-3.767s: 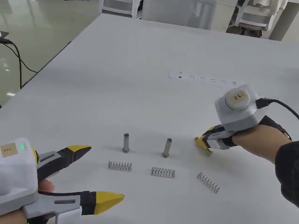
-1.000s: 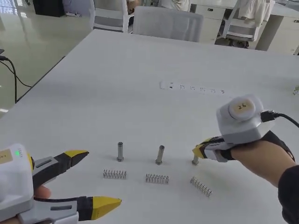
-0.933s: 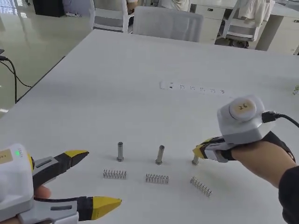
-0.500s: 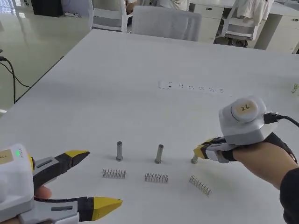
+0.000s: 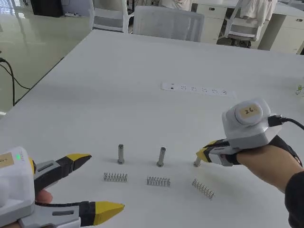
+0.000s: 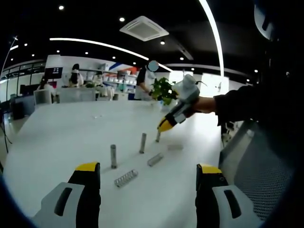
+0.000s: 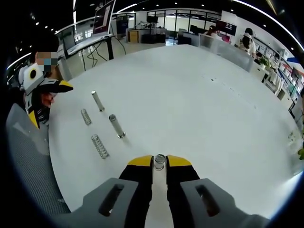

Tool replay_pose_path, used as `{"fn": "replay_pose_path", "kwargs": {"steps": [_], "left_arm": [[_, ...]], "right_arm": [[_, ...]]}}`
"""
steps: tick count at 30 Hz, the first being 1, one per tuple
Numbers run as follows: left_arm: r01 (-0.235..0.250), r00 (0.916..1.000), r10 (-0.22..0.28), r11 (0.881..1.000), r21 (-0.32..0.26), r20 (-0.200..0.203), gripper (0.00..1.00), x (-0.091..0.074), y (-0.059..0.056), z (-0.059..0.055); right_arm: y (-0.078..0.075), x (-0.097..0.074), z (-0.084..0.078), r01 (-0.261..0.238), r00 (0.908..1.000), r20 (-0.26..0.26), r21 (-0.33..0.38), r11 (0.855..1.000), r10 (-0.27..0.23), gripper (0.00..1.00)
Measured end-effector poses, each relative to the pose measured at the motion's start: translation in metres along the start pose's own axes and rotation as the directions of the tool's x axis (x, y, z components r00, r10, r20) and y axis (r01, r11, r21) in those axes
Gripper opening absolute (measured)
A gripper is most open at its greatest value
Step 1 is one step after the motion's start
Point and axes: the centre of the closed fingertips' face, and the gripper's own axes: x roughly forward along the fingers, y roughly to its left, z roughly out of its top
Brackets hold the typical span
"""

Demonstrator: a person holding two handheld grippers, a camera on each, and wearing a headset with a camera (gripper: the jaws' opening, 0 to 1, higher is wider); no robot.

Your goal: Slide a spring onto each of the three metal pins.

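Observation:
Two metal pins stand upright on the white table, the left pin (image 5: 120, 154) (image 6: 113, 156) (image 7: 98, 101) and the middle pin (image 5: 161, 156) (image 6: 142, 143) (image 7: 117, 126). A third pin (image 5: 197, 163) (image 7: 159, 162) stands to their right, its top clamped in my right gripper (image 5: 203, 155) (image 7: 159, 165) (image 6: 166, 124). Three springs lie flat in front of the pins: left spring (image 5: 115, 177) (image 6: 126, 178), middle spring (image 5: 158, 181) (image 6: 155, 159), right spring (image 5: 203, 188). My left gripper (image 5: 95, 183) (image 6: 148, 170) is open at the near left, holding nothing.
A white power strip (image 5: 197, 89) lies farther back on the table. The table's left edge (image 5: 42, 83) drops to the floor with a cable. Chairs (image 5: 166, 21) stand beyond the far edge. A person (image 7: 40, 71) sits behind the left gripper.
Since the earliest frame the third pin has come into sight, upright under the right gripper's tips. Over the last second only the camera has shifted slightly.

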Motion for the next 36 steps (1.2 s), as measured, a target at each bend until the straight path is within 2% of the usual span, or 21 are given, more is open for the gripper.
{"fn": "replay_pose_path", "kwargs": {"steps": [8, 15, 21, 27, 36], "left_arm": [[0.001, 1.0000, -0.001, 1.000, 0.003, 0.002, 0.79, 0.000, 0.000, 0.002], [0.005, 1.0000, -0.005, 1.000, 0.006, 0.000, 0.79, 0.000, -0.002, 0.002], [0.013, 0.9999, -0.013, 1.000, 0.009, 0.001, 0.79, 0.002, -0.004, 0.003], [0.016, 0.9999, -0.016, 1.000, 0.008, 0.001, 0.79, 0.002, -0.005, 0.002], [0.017, 0.9999, -0.017, 1.000, 0.006, 0.000, 0.79, 0.001, -0.004, 0.001]], "right_arm": [[-0.001, -0.003, 0.000, 0.010, 0.9998, 0.016, -0.007, 1.000, -0.010, 0.14], [-0.002, -0.012, -0.009, 0.014, 0.9998, 0.014, -0.001, 1.000, -0.014, 0.16], [0.007, -0.021, -0.014, -0.005, 0.9999, 0.012, -0.009, 1.000, 0.005, 0.17], [0.018, -0.025, -0.025, -0.039, 0.9991, -0.017, -0.027, 0.999, 0.038, 0.17], [0.036, -0.023, -0.046, -0.086, 0.9925, -0.094, -0.078, 0.993, 0.079, 0.17]]}}
